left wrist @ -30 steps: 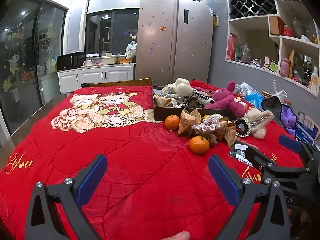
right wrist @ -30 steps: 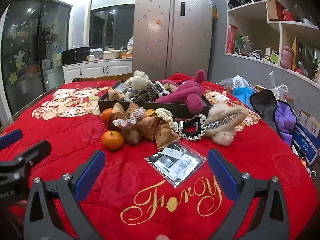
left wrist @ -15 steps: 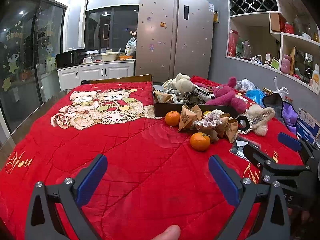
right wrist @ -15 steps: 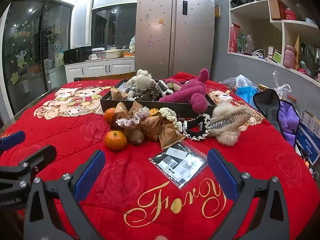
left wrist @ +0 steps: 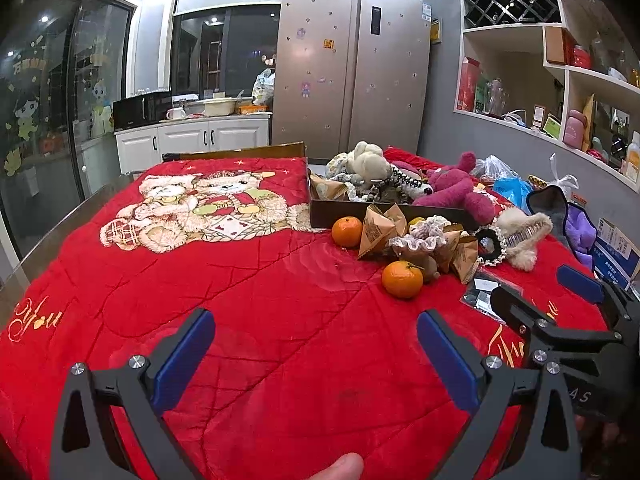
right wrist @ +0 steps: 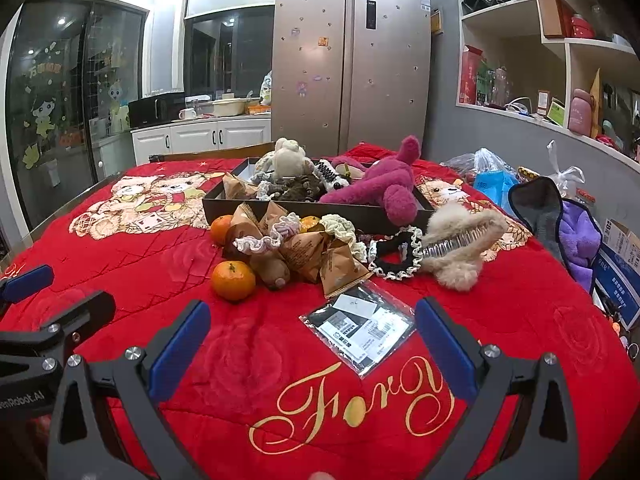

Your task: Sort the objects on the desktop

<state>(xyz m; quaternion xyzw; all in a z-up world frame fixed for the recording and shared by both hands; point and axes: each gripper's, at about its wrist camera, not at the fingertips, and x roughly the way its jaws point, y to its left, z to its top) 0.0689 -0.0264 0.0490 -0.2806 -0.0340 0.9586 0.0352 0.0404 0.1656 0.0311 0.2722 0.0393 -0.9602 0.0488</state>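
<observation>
Right wrist: round glossy orange (right wrist: 233,281), crinkled scrunchie (right wrist: 267,238).

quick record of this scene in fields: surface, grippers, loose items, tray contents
surface: red blanket with teddy bear print and gold lettering
left gripper: open, holding nothing, above bare blanket
right gripper: open, holding nothing, above the clear packet
loose items: near orange, far orange, brown paper pouches, frilly scrunchies, black lace scrunchie, furry hair clip
tray: dark, behind the pile
tray contents: beige plush, magenta plush draped over the front wall, more small pieces
</observation>
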